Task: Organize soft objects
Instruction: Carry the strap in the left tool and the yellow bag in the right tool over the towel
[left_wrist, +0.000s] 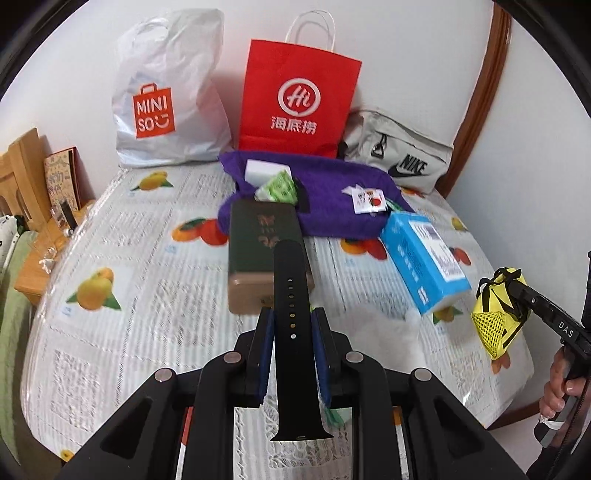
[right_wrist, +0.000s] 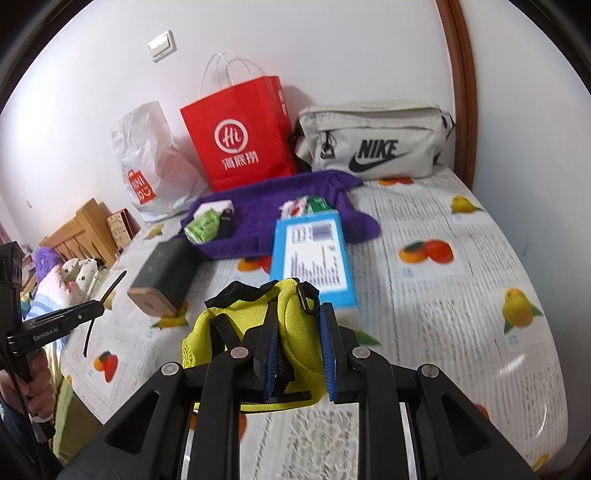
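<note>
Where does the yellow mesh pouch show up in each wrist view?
Left wrist view: yellow mesh pouch at the far right edge, held by the right gripper.
Right wrist view: bottom centre, clamped between the jaws.
Shared landmark: the red paper bag against the wall.

The left gripper (left_wrist: 292, 332) is clamped on a black watch strap (left_wrist: 291, 295) that stands between its blue pads (left_wrist: 266, 354). The right gripper (right_wrist: 300, 347) is closed on a yellow mesh pouch (right_wrist: 295, 332). A bare hand (left_wrist: 557, 391) grips the right gripper's handle, and another hand (right_wrist: 37, 387) holds the left one.
</note>
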